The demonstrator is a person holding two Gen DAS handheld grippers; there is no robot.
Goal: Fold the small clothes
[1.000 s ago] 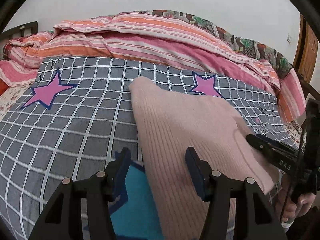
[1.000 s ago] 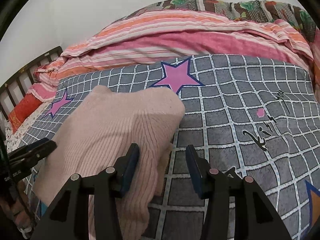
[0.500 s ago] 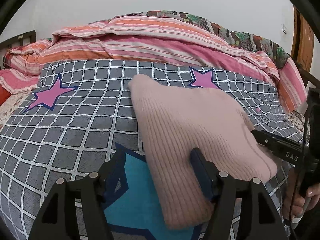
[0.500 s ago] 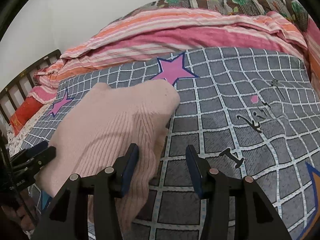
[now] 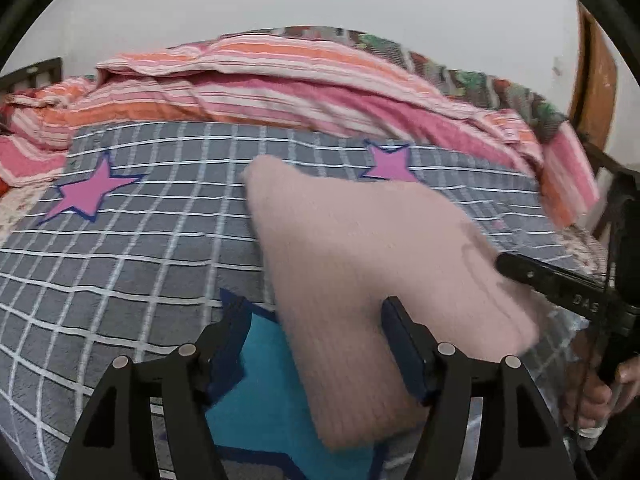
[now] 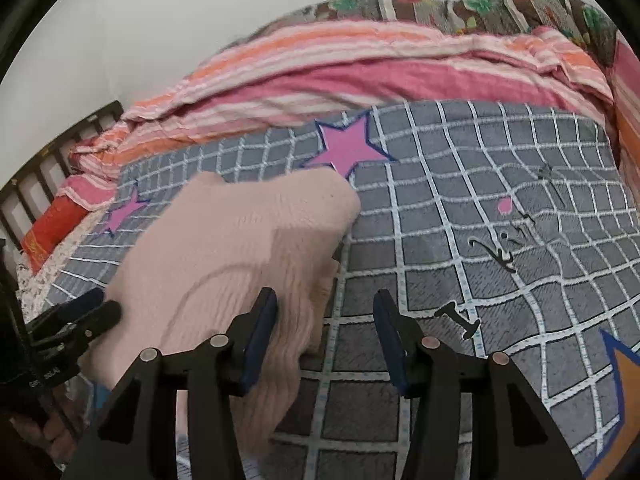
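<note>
checked bedspread, orange star right view only

Folded pale pink ribbed knit garment lies flat, spanning frame centre to lower right in the left wrist view, centre-left in the right wrist view.

"DAS" in pale letters – on the right gripper, black script on bedspread – unreadable
</note>
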